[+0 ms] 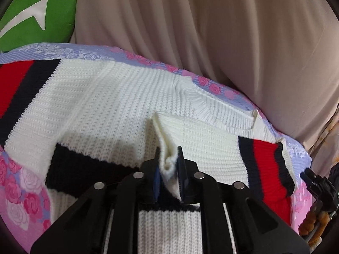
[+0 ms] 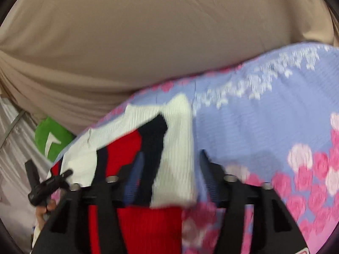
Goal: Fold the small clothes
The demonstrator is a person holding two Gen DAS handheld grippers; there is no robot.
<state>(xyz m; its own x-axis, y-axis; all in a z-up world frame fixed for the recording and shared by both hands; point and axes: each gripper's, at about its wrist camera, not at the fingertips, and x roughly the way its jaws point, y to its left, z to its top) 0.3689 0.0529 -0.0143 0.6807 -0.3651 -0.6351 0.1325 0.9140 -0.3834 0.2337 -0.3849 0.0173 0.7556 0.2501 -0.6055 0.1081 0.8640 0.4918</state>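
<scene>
White ribbed knit with navy and red bands: a small sweater (image 1: pixel 110 97) lies spread on a floral bedspread (image 1: pixel 19 182), lilac with pink roses. Beige draped fabric (image 1: pixel 222 38) behind; a green cushion (image 1: pixel 31 17) at the far corner.

Left gripper (image 1: pixel 168 160): jaws narrow, pinching a raised fold of white knit near the garment's middle. The pinch takes a thin ridge only; the bulk of the sweater lies flat around it.

Right gripper (image 2: pixel 169 167): jaws stand wide. The striped cuff (image 2: pixel 148 148), red, navy and white, lies between the fingers (image 2: pixel 135 169), but this view is motion-blurred and I cannot tell whether either pad touches the cloth. Not closed on it, as far as shows.

Judgement: a sleeve or side fold is in hand, and far from finished.

Risks from here:
- Loose knit stretches. A pull on the thin left pinch may tent the fabric or slip out of the jaws instead of carrying the panel.
- If the right jaws close while the tool is moving, they may catch one layer or the bedspread beneath.
- Uneven lift between the two tools would skew the fold line.
- Soft bedding gives little backing, so creases may not hold.
</scene>
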